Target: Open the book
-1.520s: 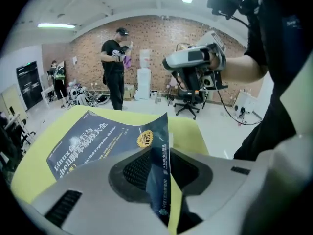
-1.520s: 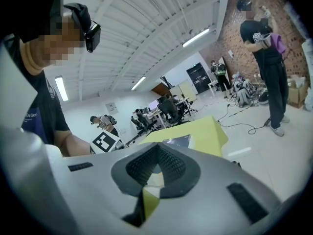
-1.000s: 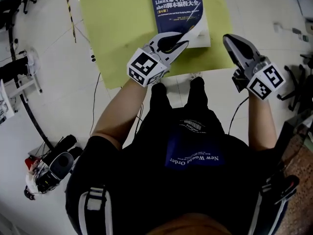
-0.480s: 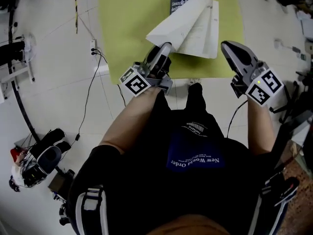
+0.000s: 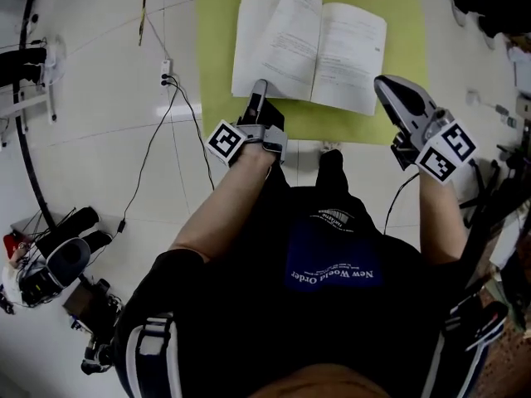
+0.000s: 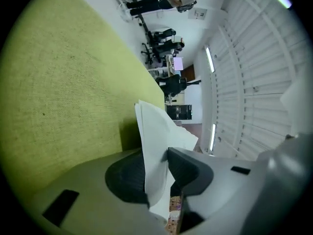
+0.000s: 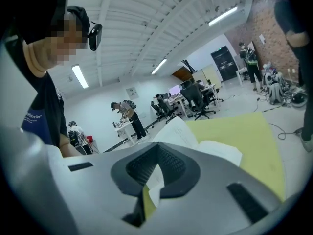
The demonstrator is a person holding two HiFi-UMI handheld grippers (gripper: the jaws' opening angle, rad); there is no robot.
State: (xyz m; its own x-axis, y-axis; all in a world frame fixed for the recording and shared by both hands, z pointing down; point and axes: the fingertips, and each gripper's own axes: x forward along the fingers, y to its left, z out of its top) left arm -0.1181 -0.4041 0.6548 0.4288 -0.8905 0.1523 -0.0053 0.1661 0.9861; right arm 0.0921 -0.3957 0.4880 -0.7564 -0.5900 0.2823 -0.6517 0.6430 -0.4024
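cloth (image 5: 216, 73) of yellow-green covers the work surface, and on it the book (image 5: 311, 48) lies spread open, printed white pages up, spine running away from the person. judged from that, the opening itself is as good as done, and the step in hand is letting go of the left side. the left gripper (image 5: 259, 89) lies at the near left corner of the book, rolled onto its side, with a thin bunch of pages (image 6: 156, 146) standing between its pads. its jaws have just been opening a little, but the gap is narrow and the pads appear to touch the paper on both sides. the next move calls for widening that gap so the sheets drop flat, then drawing back toward the person without dragging them; the left leaves arch up near the spine and could flop over. the right gripper (image 5: 388, 89) hovers just beside the near right corner, apart from the book, jaws all but together with nothing between them. nothing on the cloth stands in the way. on the white floor (image 5: 99, 164), well apart from the book, sit a heap of dark gear (image 5: 50, 264), a black cable (image 5: 153, 152) and a small socket strip (image 5: 166, 71)
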